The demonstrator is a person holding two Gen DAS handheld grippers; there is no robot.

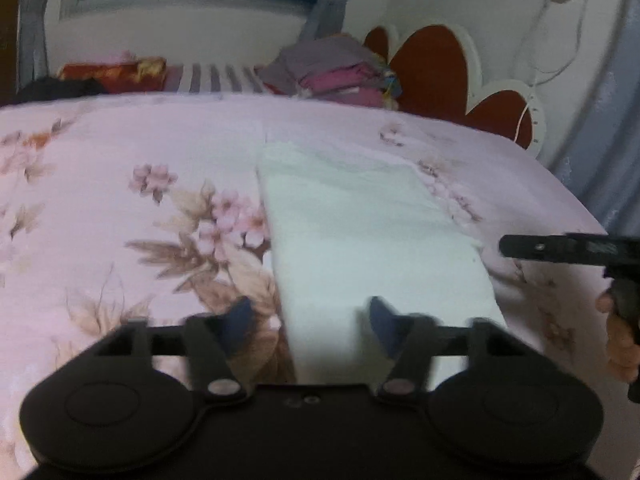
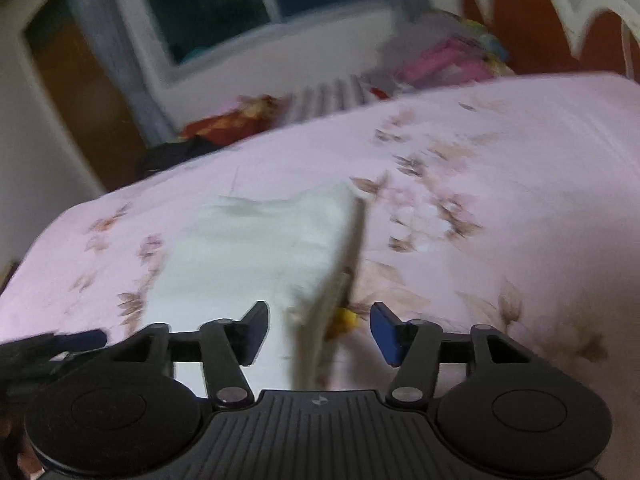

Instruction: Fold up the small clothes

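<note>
Black left gripper (image 1: pixel 308 320) with blue pads, silver pivot screws, black ribbed right gripper (image 2: pixel 320 328) alike

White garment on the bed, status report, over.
Left gripper open, right gripper open, neither holding. White garment folded into a strip, flat on floral bedspread. Nothing blocking it.

- Folded garment (image 1: pixel 360 220): pale, whitish mint.
- Bedsheet (image 1: pixel 100 152): light pink, printed with pink blossoms and brown-beige leaves.
- Left hand-held gripper (image 1: pixel 308 322): black body, dark blue pads.
- Right hand-held gripper (image 2: pixel 320 330): black, ribbed body, blue pads.
- Headboard (image 1: pixel 432 68): rust-red panels edged in cream.
- Clothes pile (image 1: pixel 336 72): grey over magenta pink.
- Cushion (image 1: pixel 112 74): red with yellow.
</note>
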